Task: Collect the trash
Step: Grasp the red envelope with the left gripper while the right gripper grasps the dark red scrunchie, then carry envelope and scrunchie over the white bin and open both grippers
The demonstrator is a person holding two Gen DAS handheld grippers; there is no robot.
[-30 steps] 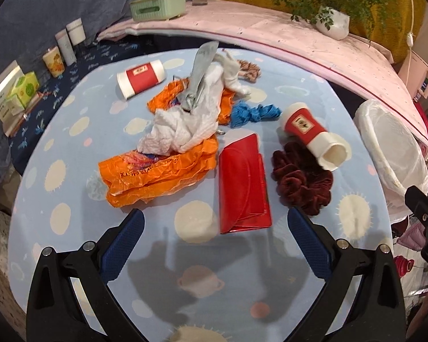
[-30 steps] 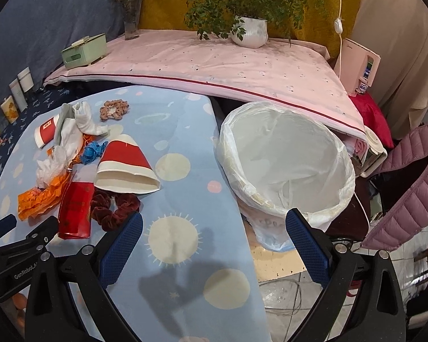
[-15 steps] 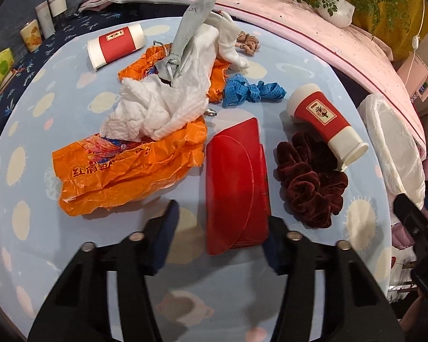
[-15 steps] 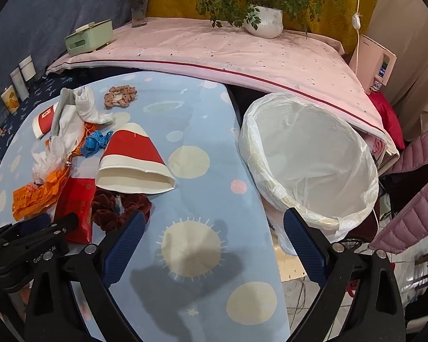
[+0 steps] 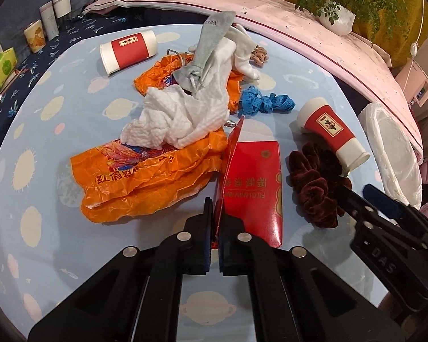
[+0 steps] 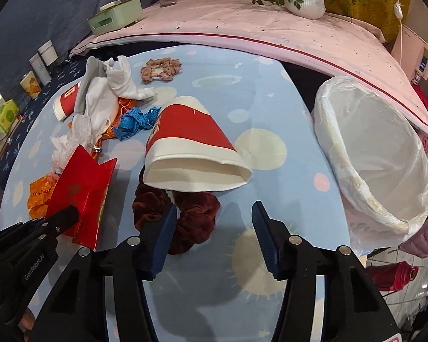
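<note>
The round surface (image 5: 57, 91) wears a pale blue cloth printed with suns and planets, and the litter is heaped across it. Just off its edge stands a bin lined with a white bag (image 6: 379, 154), mouth open. Biggest in the heap is a crumpled orange plastic bag (image 5: 145, 182) with red lettering, with wadded white tissue (image 5: 179, 119) lying on top of it. Beside that lies a shiny red envelope (image 5: 254, 188) with gold print; its flap stands up, and the left gripper (image 5: 214, 228) has its jaws pinched tight on that flap at the near end. A paper cup (image 6: 191, 145), red band on white, lies on its side, its mouth resting on a dark red velvet hair tie (image 6: 197, 222). The right gripper (image 6: 214, 236) hangs over that hair tie, jaws partly apart, holding nothing. A tangle of blue tape (image 5: 265, 104) lies farther back.
</note>
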